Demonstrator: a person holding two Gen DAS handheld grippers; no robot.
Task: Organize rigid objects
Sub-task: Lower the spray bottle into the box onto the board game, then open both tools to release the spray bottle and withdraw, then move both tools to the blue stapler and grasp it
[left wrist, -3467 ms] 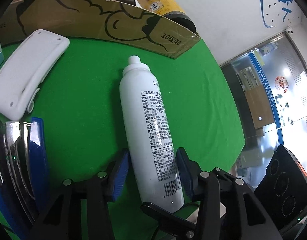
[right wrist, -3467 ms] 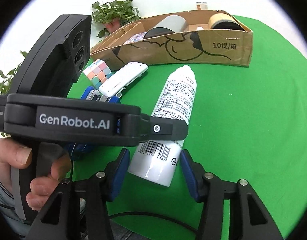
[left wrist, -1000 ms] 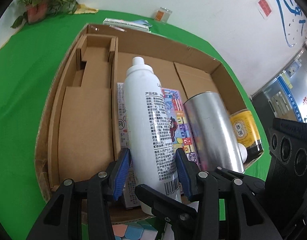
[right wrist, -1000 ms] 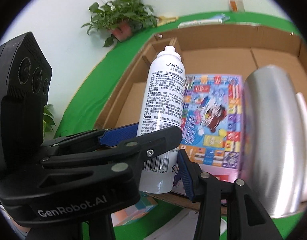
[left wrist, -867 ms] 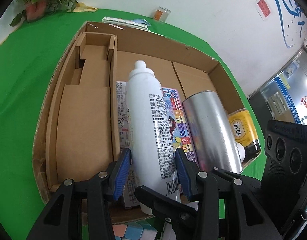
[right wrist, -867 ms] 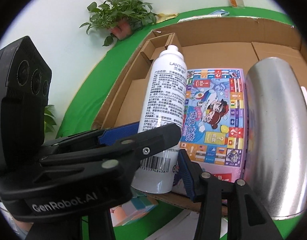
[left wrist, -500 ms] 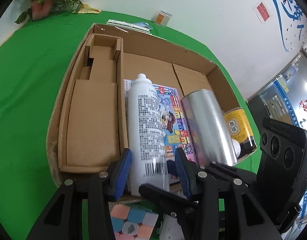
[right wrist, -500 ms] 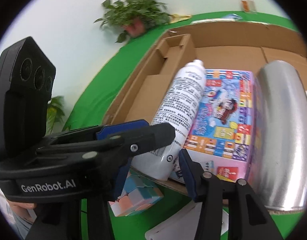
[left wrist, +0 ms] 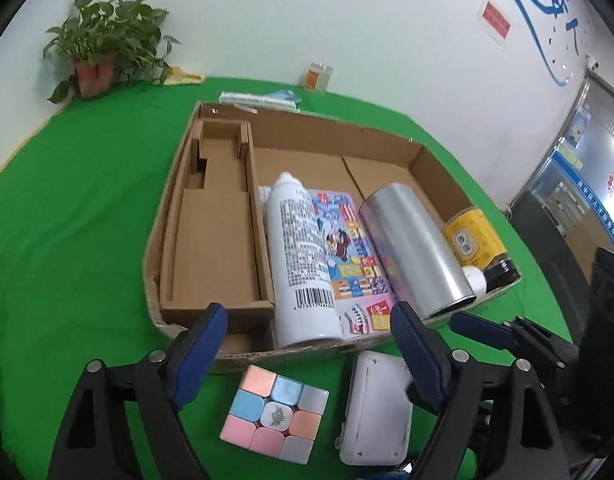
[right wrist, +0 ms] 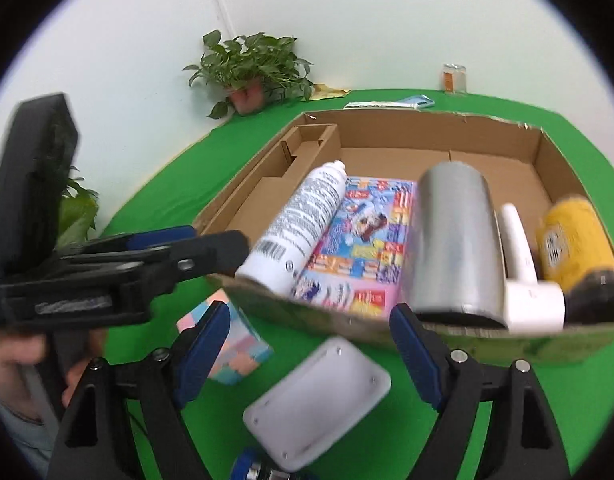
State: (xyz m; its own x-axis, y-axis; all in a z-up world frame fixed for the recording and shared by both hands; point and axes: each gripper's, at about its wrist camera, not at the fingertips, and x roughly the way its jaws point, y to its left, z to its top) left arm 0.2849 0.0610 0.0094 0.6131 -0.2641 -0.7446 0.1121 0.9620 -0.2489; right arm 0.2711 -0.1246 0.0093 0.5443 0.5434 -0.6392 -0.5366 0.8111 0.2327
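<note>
The white spray bottle (left wrist: 299,260) lies in the cardboard box (left wrist: 307,128), on a colourful booklet (left wrist: 351,256) beside a silver cylinder (left wrist: 411,248) and a yellow jar (left wrist: 473,240). My left gripper (left wrist: 307,356) is open and empty, just in front of the box's near wall, above a pastel cube (left wrist: 277,412) and a white flat case (left wrist: 377,408). My right gripper (right wrist: 307,354) is open and empty, above the white case (right wrist: 319,400). The bottle (right wrist: 303,220), cube (right wrist: 231,352) and box (right wrist: 427,128) also show in the right wrist view.
A white tool with a handle (right wrist: 523,264) lies in the box between the silver cylinder (right wrist: 455,240) and the jar (right wrist: 575,248). A potted plant (left wrist: 103,52) stands at the table's back left. A small clear stand (left wrist: 317,76) and papers (left wrist: 259,98) lie behind the box.
My left gripper let go of the white bottle inside the box, opened wide and drew back over the near wall. My right gripper also drew back and opened wider.
</note>
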